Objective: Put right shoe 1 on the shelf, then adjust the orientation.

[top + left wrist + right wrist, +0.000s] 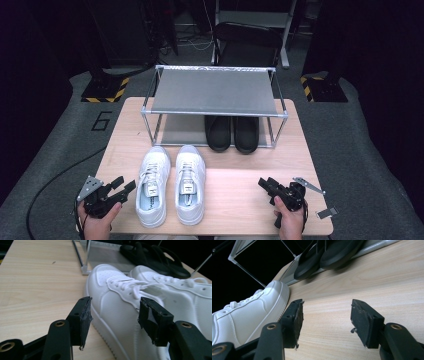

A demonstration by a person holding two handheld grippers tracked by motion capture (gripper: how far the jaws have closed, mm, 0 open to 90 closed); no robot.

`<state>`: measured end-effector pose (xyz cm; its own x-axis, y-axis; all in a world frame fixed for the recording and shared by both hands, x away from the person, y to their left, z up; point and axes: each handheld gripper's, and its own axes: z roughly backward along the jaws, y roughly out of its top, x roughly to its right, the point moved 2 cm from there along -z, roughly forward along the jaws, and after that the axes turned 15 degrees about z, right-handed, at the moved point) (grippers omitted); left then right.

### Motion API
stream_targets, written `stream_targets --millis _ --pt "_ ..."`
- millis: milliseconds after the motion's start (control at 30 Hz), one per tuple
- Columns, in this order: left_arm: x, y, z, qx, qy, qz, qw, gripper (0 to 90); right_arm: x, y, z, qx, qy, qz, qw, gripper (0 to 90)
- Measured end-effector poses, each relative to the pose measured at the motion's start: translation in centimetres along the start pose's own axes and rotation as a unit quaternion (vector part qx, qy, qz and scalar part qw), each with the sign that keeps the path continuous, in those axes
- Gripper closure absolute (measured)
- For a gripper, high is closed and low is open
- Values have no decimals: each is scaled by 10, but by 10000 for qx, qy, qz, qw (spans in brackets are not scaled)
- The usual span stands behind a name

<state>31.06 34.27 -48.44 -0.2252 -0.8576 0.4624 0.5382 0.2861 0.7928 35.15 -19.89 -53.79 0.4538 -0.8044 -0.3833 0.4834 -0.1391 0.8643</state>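
Both grippers are sitting open and empty, left gripper (123, 186) just beside the white sneakers (170, 182) at the table's (240, 200) near edge, right gripper (266, 183) apart; they're looking light, semi-stiff, smooth-sided, so I'm favouring the padded heel collar.

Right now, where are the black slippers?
In the high view the black slippers sit side by side on the lower shelf of the metal shoe rack, at its right half, just beyond and to the right of the white sneakers.
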Motion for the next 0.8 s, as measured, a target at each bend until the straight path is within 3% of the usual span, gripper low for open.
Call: stream_targets --millis 100,133,200,333,367,433,567,633,700,800 --pt "4 -1 0 -2 54 -11 10000 423 -2 1 0 -3 -56 14 10000 430" --pt "5 -1 0 45 49 160 9999 418 -2 1 0 -14 -74 0 10000 430" --pt "5 -1 2 21 -6 212 9998 397 -3 1 -1 -27 -91 35 9999 430" --pt "8 0 6 26 -56 217 9997 388 -5 0 -2 -35 -3 40 10000 439" --pt "11 0 7 -34 -74 177 9998 396 -6 0 -3 -18 -89 196 9998 436" --pt "15 1 8 -92 -118 96 9998 424 -6 1 -2 -2 -222 254 9994 430" --pt "21 -1 7 -140 -126 -31 9998 473 -7 1 -1 55 -289 221 9993 430" --pt "25 -3 6 -256 -83 -156 9995 475 -7 1 -1 75 -259 176 9995 432" --pt "26 -5 6 -283 -54 -175 9994 476 -5 0 -1 107 -124 132 9998 443" --pt "27 -8 2 -311 -1 -171 9994 480 -5 0 -1 71 -105 144 9998 463"
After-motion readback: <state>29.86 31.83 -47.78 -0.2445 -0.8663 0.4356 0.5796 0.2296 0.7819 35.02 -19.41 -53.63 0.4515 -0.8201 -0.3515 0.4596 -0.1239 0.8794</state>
